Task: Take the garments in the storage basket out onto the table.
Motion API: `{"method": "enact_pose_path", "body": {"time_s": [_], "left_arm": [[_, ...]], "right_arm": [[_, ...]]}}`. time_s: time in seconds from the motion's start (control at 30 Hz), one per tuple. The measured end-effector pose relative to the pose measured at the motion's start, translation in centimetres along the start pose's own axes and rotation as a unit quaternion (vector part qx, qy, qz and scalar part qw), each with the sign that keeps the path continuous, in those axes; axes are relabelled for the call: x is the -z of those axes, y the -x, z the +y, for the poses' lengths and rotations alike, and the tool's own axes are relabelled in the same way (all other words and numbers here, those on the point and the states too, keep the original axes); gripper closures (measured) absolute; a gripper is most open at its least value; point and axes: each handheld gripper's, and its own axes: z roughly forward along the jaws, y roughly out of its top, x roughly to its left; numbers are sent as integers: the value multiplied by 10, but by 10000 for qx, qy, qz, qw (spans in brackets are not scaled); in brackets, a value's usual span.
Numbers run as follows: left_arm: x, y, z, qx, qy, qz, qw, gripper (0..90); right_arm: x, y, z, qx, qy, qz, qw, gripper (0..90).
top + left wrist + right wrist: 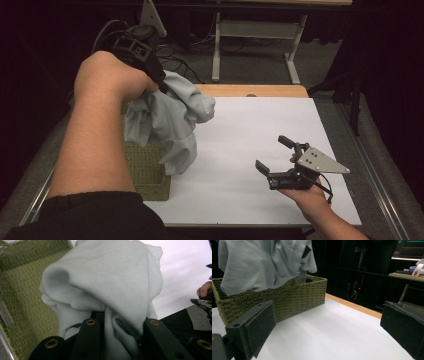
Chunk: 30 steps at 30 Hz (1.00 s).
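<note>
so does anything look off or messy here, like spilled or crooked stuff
Nothing looks spilled or damaged. The pale blue garment hangs bunched from the left tool, draping over the rim of the green woven basket rather than lying folded. The right tool sits open above the white tabletop, holding nothing.

The basket point(147, 172) stands at the left side of the worktop point(240, 150). The cloth point(170, 117) hangs above it, in the left claw point(150, 75). The right claw point(275, 155) is well apart, at the right.
</note>
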Motion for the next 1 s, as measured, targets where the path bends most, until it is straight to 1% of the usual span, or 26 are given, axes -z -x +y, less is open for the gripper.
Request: {"method": "enact_pose_path", "body": {"time_s": [0.1, 0.13, 0.3, 0.4, 0.6, 0.67, 0.7, 0.73, 0.83, 0.97, 1.0], "left_arm": [[-4, 7, 5, -73, 12, -41, 10000, 754], [-4, 7, 5, -73, 12, -41, 10000, 754], [-14, 18, 14, -164, -11, -81, 9998, 753], [-17, 20, 17, -173, -20, -126, 9998, 753], [-28, 30, 24, -256, -9, -137, 9996, 753], [-29, 31, 25, -286, -28, -131, 9995, 753], [-31, 33, 27, -330, -15, -86, 9994, 753], [-32, 34, 27, -317, 34, -83, 9995, 753], [-38, 38, 30, -363, 27, -128, 9993, 753], [-43, 41, 32, -390, -43, -191, 9990, 753], [-46, 44, 34, -449, -25, -187, 9988, 753]], "right_arm": [[0, 0, 0, -1, 12, 0, 10000, 9], [0, 0, 0, 15, 9, 1, 10000, 9], [1, 1, 0, -13, 31, -6, 10000, 9], [1, 1, 0, -38, 34, -12, 10000, 9], [0, 0, 0, -18, 23, 7, 10000, 9], [1, 0, 0, -16, 23, 3, 10000, 9], [1, 0, 0, -13, 26, -2, 10000, 9], [1, 0, 0, -13, 30, -6, 10000, 9], [1, 0, 0, -14, 30, -12, 10000, 9], [1, 0, 0, -11, 28, 0, 10000, 9], [1, 0, 1, -13, 30, 0, 10000, 9]]}}
